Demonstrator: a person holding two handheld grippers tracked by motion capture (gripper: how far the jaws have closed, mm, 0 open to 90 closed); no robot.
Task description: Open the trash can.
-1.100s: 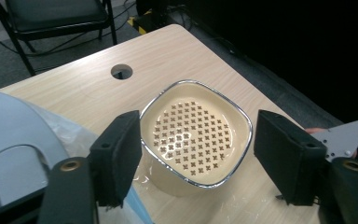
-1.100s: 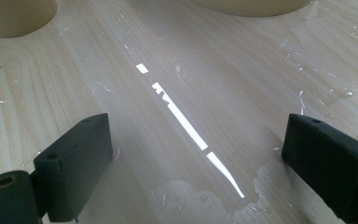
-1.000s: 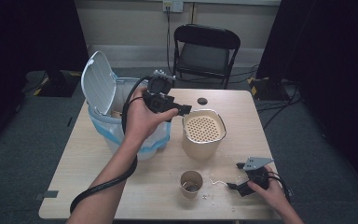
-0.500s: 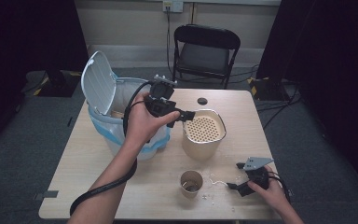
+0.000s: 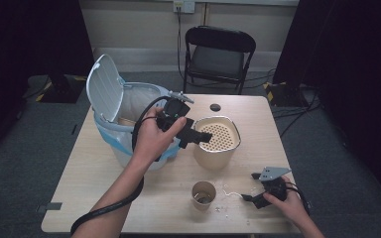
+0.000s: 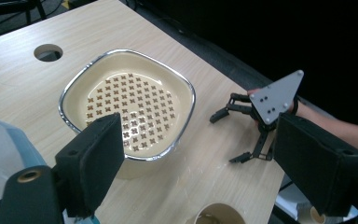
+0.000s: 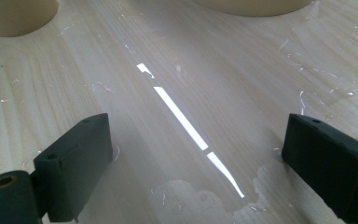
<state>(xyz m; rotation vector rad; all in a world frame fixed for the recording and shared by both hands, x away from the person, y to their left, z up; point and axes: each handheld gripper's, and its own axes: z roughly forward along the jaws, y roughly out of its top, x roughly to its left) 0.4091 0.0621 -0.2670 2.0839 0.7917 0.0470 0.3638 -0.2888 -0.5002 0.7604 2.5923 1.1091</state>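
Both spread fingers of the left gripper (image 6: 200, 163) hover above the perforated bowl (image 6: 128, 109) — nothing between.

The high view looks forward and down from above the near edge of the table (image 5: 104, 198), taking in the whole top. The left gripper view hangs close above the perforated bowl (image 6: 130, 109) (also central in the high view (image 5: 218, 136)). The right gripper view skims wet tabletop, probably just below that bowl.
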